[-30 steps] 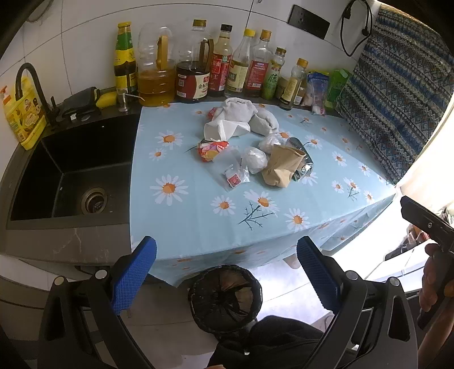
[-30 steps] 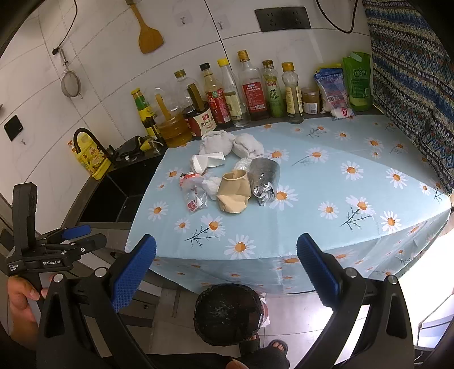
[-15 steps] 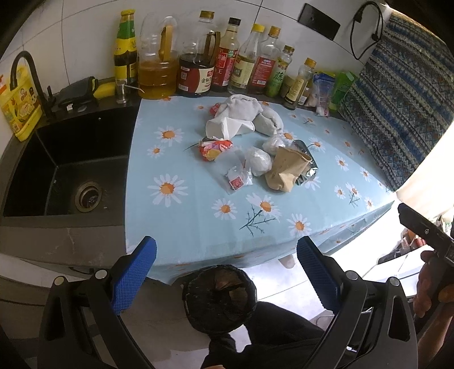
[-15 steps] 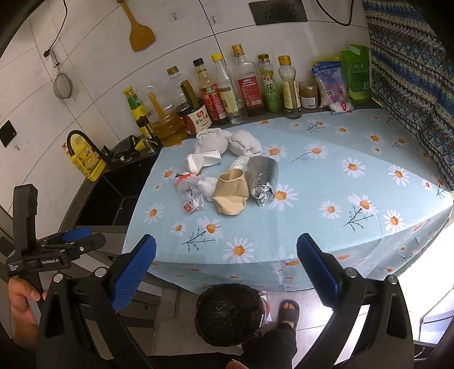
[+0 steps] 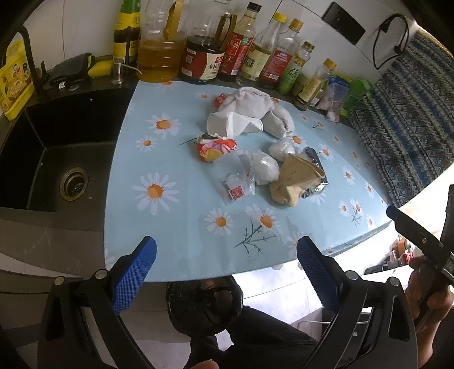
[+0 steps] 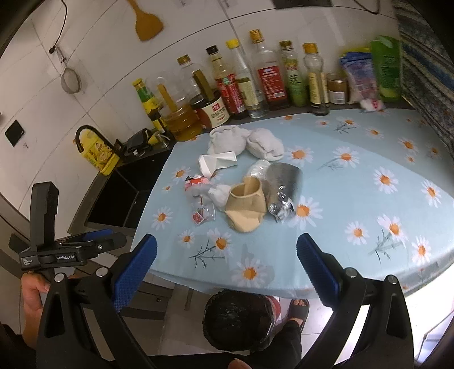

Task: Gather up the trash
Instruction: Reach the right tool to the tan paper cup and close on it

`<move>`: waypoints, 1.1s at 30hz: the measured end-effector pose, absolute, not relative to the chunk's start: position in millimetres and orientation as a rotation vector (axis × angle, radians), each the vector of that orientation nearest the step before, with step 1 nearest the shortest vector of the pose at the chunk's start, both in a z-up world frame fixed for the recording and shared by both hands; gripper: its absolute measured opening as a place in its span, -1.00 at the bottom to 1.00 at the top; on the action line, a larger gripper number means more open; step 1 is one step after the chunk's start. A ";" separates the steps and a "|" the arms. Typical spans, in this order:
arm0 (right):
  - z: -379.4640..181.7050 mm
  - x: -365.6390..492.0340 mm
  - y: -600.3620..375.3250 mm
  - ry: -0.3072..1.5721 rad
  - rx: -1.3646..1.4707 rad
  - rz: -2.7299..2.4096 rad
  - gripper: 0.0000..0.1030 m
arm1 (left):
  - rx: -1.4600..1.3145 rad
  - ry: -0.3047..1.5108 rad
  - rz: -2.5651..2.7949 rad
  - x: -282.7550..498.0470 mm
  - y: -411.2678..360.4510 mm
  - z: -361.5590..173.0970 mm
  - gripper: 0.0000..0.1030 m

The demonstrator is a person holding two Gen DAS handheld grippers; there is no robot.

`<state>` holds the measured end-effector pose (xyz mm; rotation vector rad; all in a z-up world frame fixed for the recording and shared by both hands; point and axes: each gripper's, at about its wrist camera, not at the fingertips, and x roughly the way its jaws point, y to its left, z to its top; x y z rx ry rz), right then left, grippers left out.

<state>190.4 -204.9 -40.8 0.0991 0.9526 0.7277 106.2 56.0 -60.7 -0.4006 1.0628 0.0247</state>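
- The light blue daisy tablecloth (image 6: 354, 181) looks smooth and a bit shiny.
- The tan crumpled paper bag (image 6: 246, 205) is matt.
- The silver foil pouch (image 6: 281, 187) is shiny and wrinkled.
- The white cloth bundle (image 5: 249, 103) looks soft.
- The black sink (image 5: 42, 159) is matt, with a metal drain (image 5: 73, 183).
- The blue gripper pads (image 6: 134, 271) are bumpy.
- The wooden spatula (image 6: 146, 21) is smooth.
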 end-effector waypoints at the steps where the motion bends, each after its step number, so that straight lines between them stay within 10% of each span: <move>1: -43.2 196.8 -199.6 0.956 0.084 0.736 0.90 | -0.411 1.069 0.025 109.1 56.5 -63.2 0.87; 19: -99.7 284.5 -142.3 1.127 0.081 0.796 0.73 | -0.512 1.167 0.093 128.3 63.2 -99.8 0.87; 33: -130.0 298.6 -122.3 1.211 0.005 0.787 0.21 | -0.566 1.189 0.138 129.6 71.2 -113.5 0.87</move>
